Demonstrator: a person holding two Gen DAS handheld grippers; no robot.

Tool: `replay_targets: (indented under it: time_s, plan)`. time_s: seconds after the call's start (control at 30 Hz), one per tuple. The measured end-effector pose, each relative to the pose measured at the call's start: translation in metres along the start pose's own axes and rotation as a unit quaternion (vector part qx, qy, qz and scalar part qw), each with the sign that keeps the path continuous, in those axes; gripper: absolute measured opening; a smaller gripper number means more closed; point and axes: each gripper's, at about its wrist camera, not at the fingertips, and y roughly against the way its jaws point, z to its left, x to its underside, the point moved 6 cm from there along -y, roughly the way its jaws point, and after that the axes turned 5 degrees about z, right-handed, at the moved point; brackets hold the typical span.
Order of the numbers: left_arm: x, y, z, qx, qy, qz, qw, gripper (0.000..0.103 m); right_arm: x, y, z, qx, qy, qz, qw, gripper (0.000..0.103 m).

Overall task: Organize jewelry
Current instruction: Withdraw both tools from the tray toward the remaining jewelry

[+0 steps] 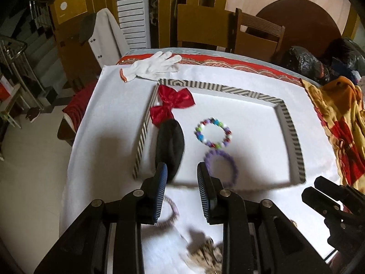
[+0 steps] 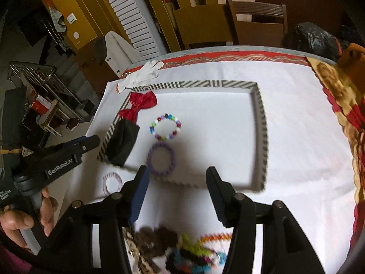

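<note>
A striped-rim tray (image 1: 289, 123) (image 2: 260, 105) lies on the white cloth. In it are a red bow (image 1: 173, 105) (image 2: 139, 105), a black pouch (image 1: 170, 146) (image 2: 122, 142), a multicolour bead bracelet (image 1: 213, 132) (image 2: 165, 126) and a purple bracelet (image 1: 222, 166) (image 2: 161, 158). My left gripper (image 1: 182, 178) (image 2: 90, 142) is open and empty above the tray's near edge. My right gripper (image 2: 178, 180) (image 1: 317, 188) is open and empty, also at the near edge. A thin pink bracelet (image 1: 171, 210) (image 2: 111, 181) and a pile of loose accessories (image 2: 182, 248) (image 1: 205, 255) lie in front of the tray.
A white glove (image 1: 155, 67) (image 2: 141, 74) lies behind the tray. A patterned orange-red cloth (image 1: 342, 123) (image 2: 342, 105) covers the right side. Wooden chairs (image 1: 257, 34) stand behind the table. The table's left edge drops to the floor.
</note>
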Motion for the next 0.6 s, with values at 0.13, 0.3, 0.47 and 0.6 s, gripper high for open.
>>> replay_targets:
  time_s: [0.13,0.3,0.47,0.6]
  plan:
    - [0.023,0.013,-0.009,-0.007,-0.007,-0.002,1.0000,0.019,0.025,0.018,-0.011,0.004,0.000,0.003,1.000,0.056]
    - [0.051,0.025,-0.017,-0.004,0.000,0.004,1.0000,0.019,0.053,0.037,-0.028,0.005,-0.009,0.004,1.000,0.056]
    - [0.071,0.035,-0.027,-0.009,-0.003,0.001,1.0000,0.019,0.077,0.052,-0.039,0.009,-0.005,0.002,1.000,0.057]
    - [0.084,0.039,-0.031,-0.011,-0.001,0.003,0.9999,0.019,0.094,0.057,-0.046,0.009,-0.005,0.008,1.000,0.059]
